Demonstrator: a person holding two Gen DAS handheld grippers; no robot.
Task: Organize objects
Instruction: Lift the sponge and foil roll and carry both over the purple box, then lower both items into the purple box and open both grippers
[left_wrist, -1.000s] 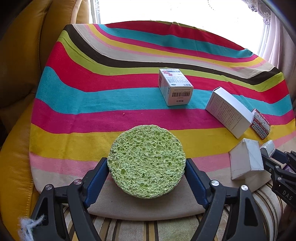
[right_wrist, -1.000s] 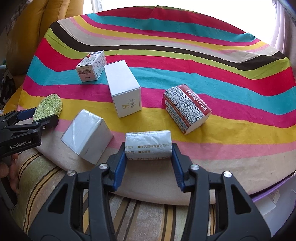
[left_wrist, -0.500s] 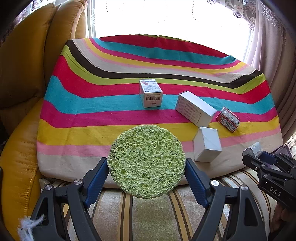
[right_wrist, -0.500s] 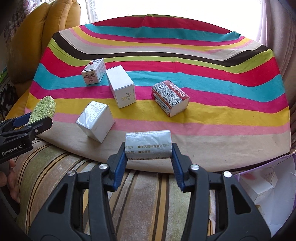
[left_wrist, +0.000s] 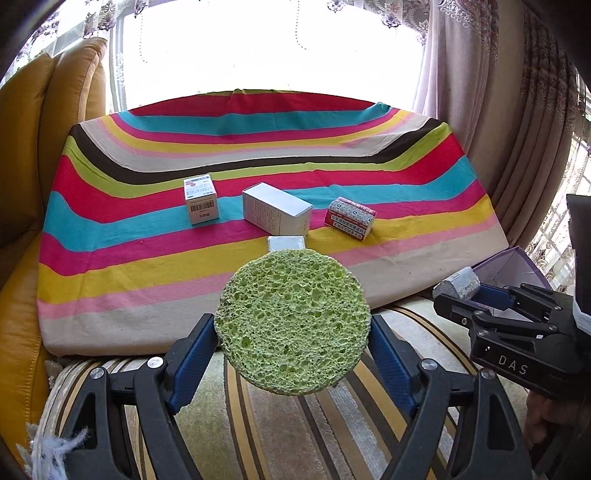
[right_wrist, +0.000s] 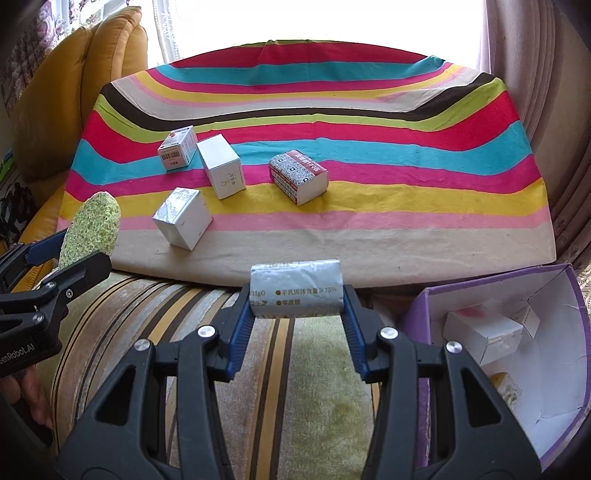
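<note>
while the left gripper (left_wrist: 291, 328) clamps a round green sponge (left_wrist: 292, 322) by its edges, the right gripper (right_wrist: 295, 295) squeezes a small silver packet (right_wrist: 295, 288) (printed text on its front) between blue pads. both are held over a striped cushion (right_wrist: 184, 332), off the near edge of the rainbow-striped cloth (right_wrist: 369, 177). on that cloth lie a barcode box (right_wrist: 178, 147), a white box (right_wrist: 221, 166), a silver-wrapped box (right_wrist: 183, 217) and a red-and-white pack (right_wrist: 298, 176). beside the right gripper sits an open purple box (right_wrist: 421, 317) with cartons inside.

A green sponge (left_wrist: 291, 325), a silver packet (right_wrist: 295, 288), a purple box (right_wrist: 491, 291) and a rainbow-striped cloth (right_wrist: 369, 184).
</note>
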